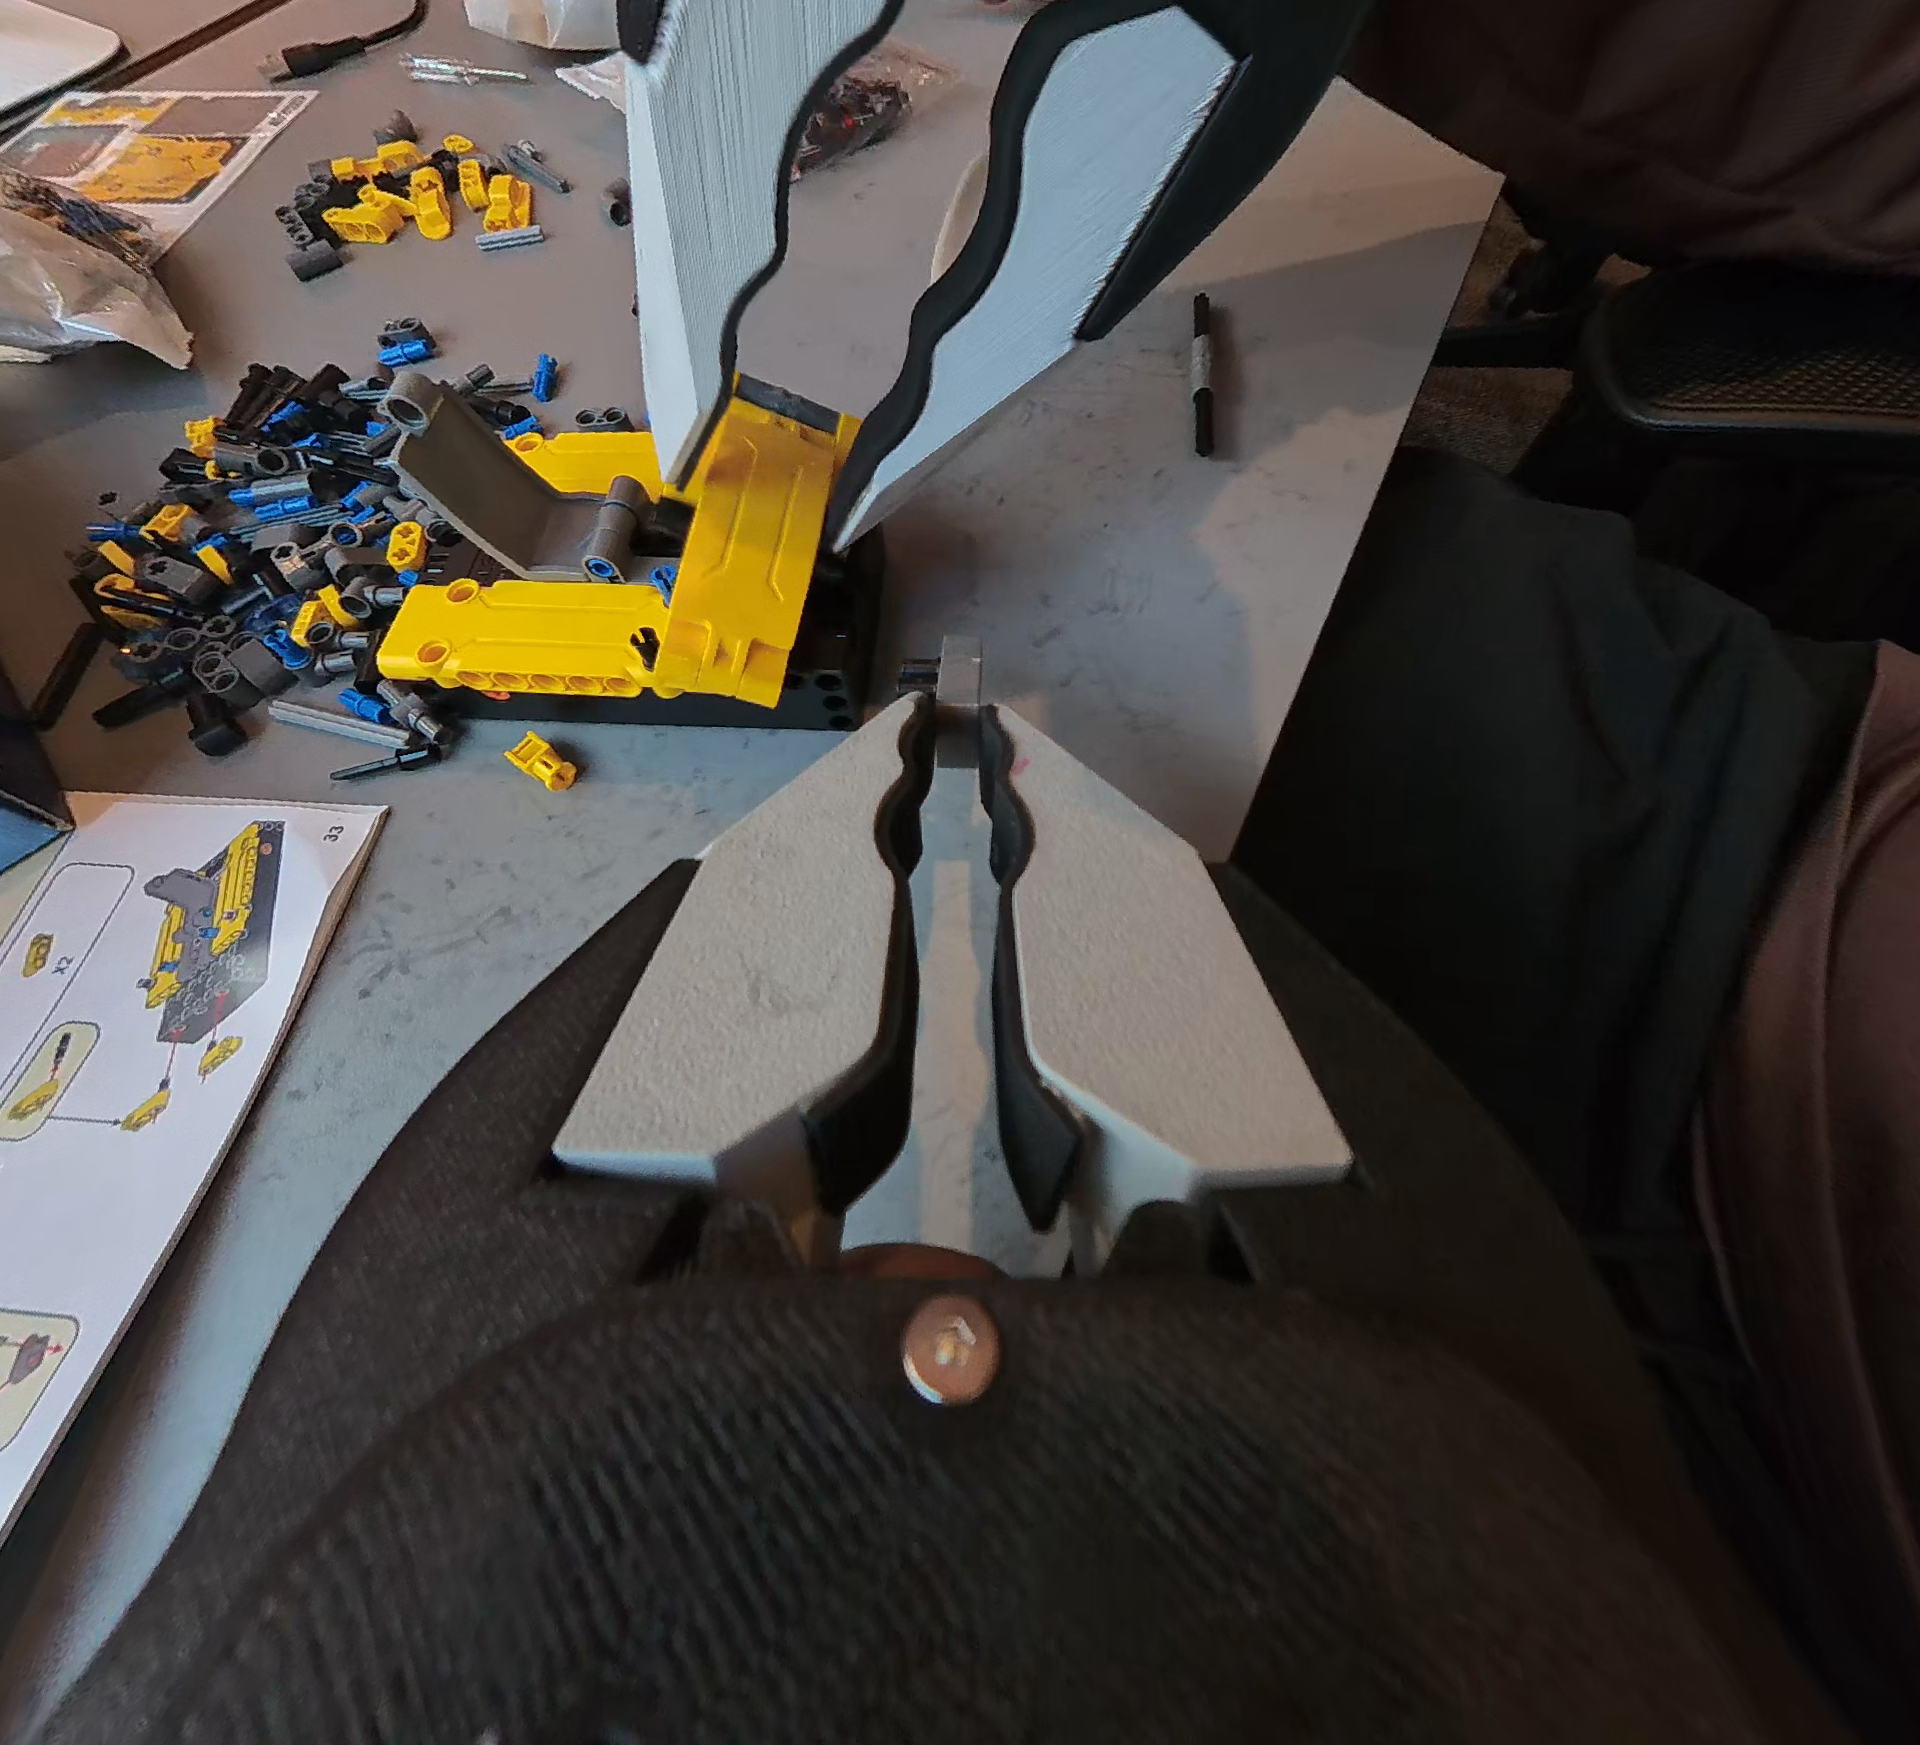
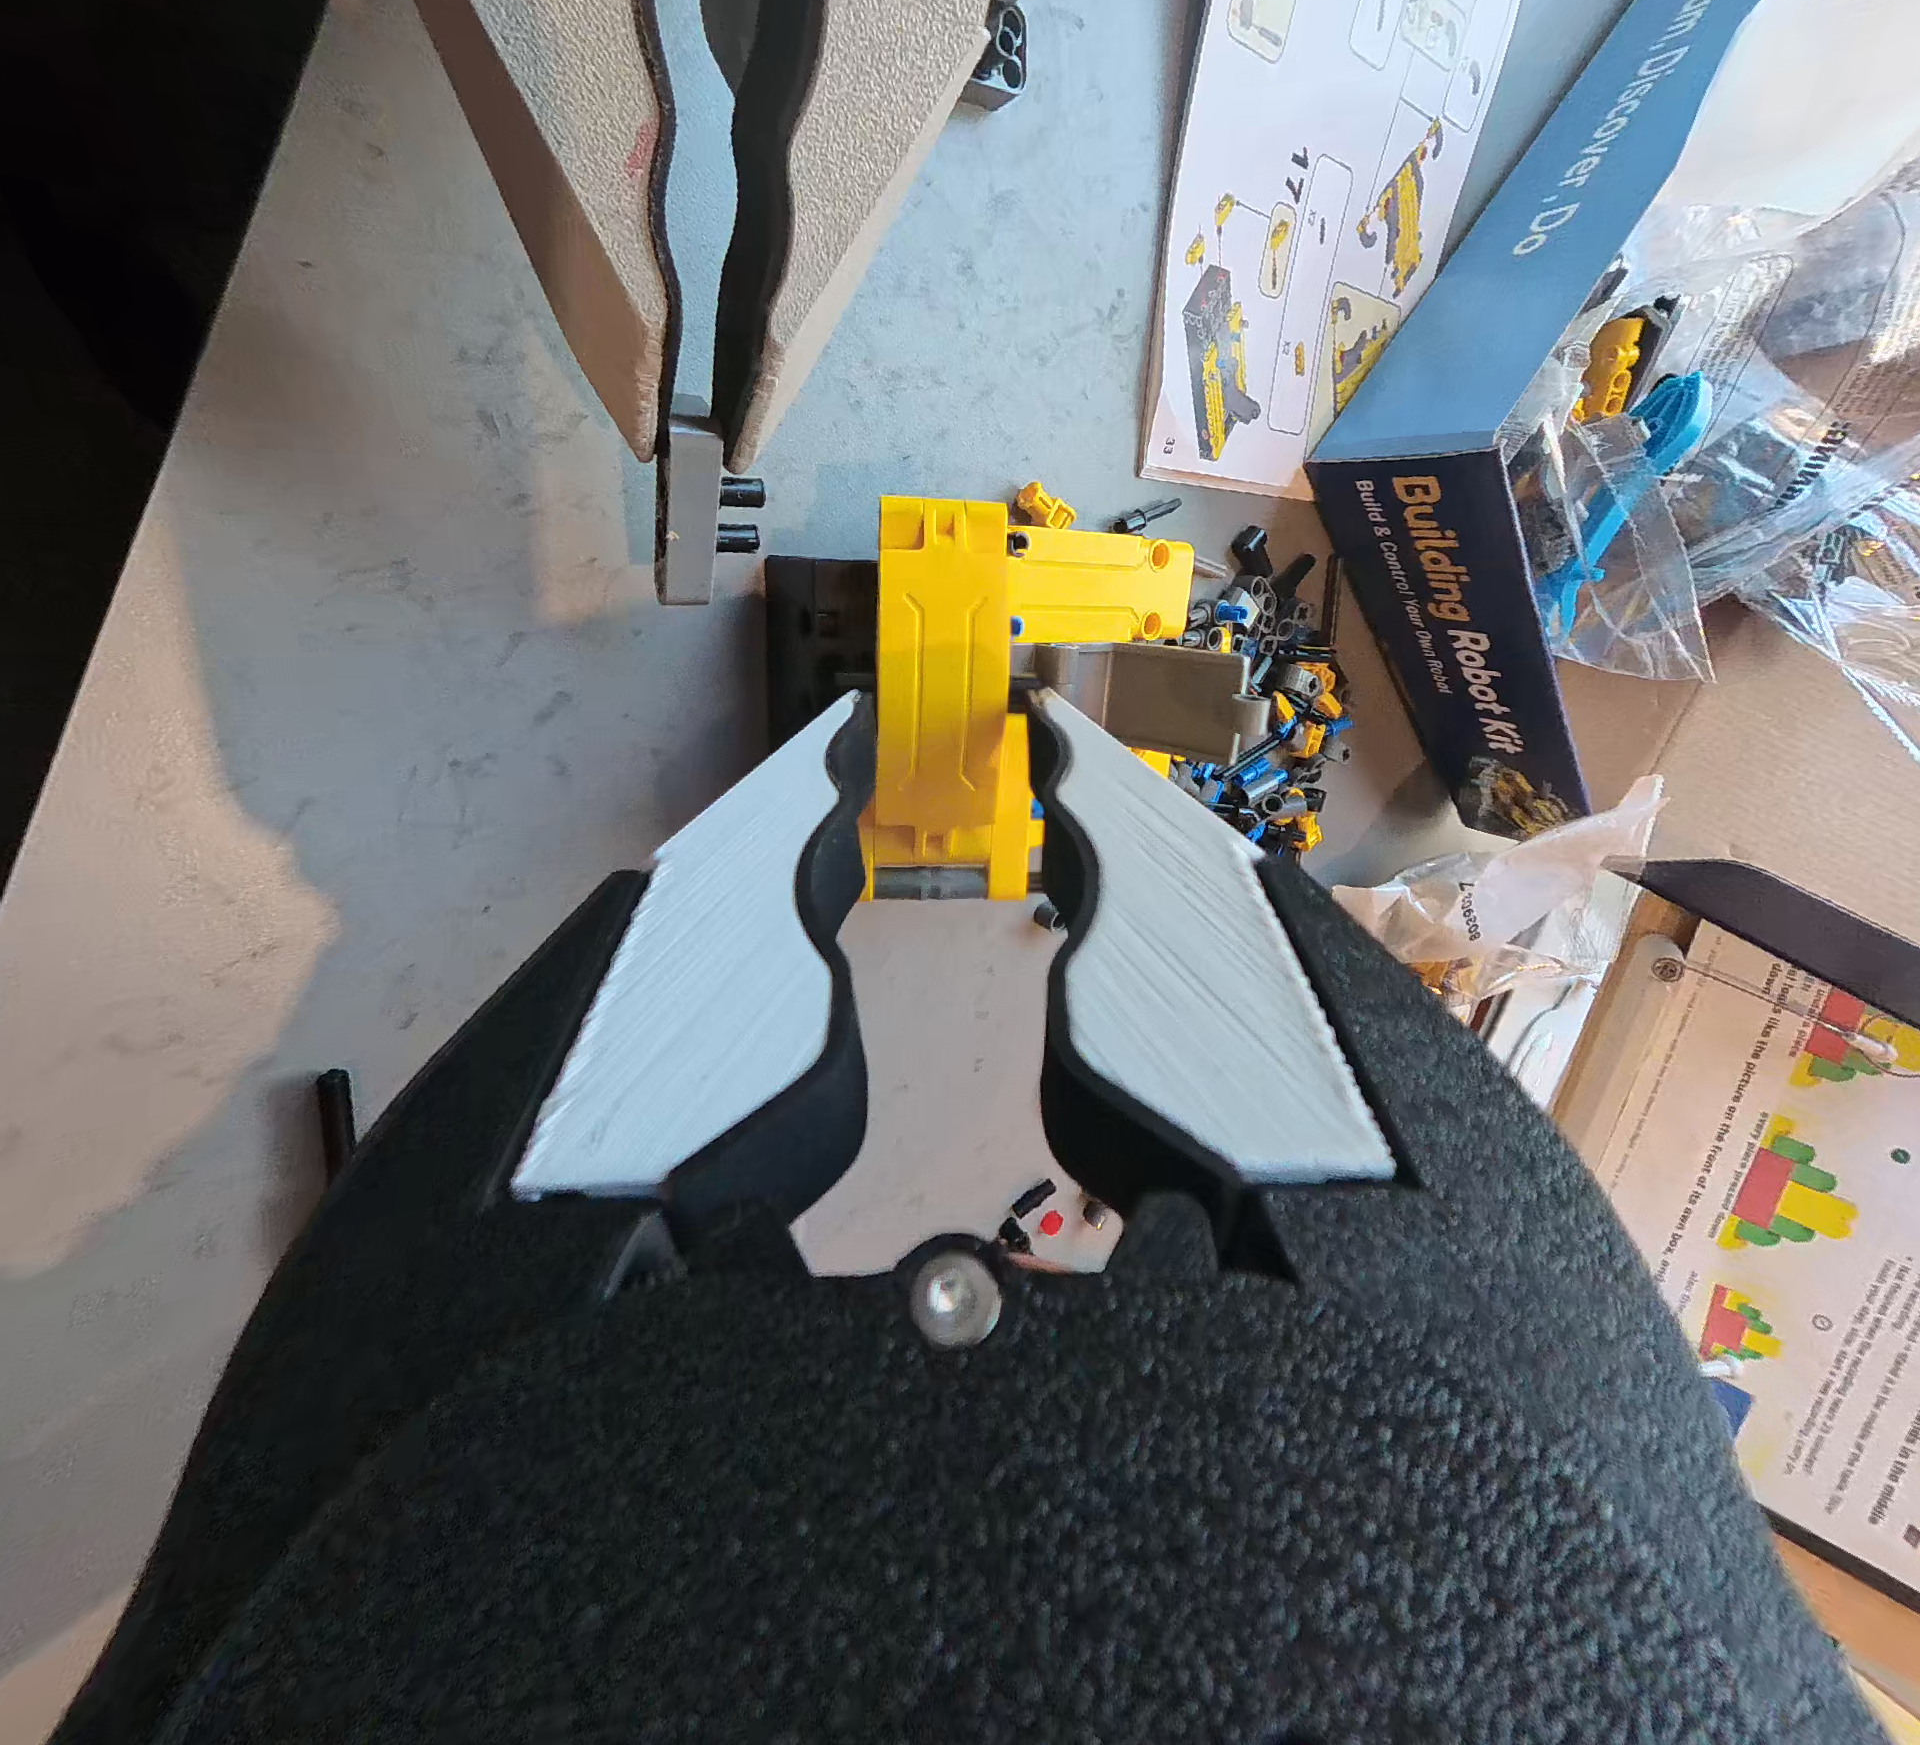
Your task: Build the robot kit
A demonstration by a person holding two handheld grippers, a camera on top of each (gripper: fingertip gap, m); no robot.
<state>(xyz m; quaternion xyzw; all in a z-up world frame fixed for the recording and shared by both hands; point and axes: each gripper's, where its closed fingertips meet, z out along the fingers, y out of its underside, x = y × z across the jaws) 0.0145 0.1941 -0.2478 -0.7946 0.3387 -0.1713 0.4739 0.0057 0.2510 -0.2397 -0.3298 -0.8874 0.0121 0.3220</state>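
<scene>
Your left claw (image 1: pixel 954 708) pinches a small grey beam (image 2: pixel 689 511), its two black pins facing the model. Your right claw (image 2: pixel 948 703), half open, straddles the yellow panel (image 2: pixel 940 687) of the model, steadying it on the worktop (image 2: pixel 416 656) beside loose parts (image 1: pixel 260 542).

loose parts (image 1: pixel 260 532) left of model (image 1: pixel 665 594)

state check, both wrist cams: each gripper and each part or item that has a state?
left gripper: shut on grey beam
grey beam: held off the table, two black pins in its side
right gripper: shut on yellow panel
yellow panel: gripped on both sides, attached to model
booklet: open
</scene>
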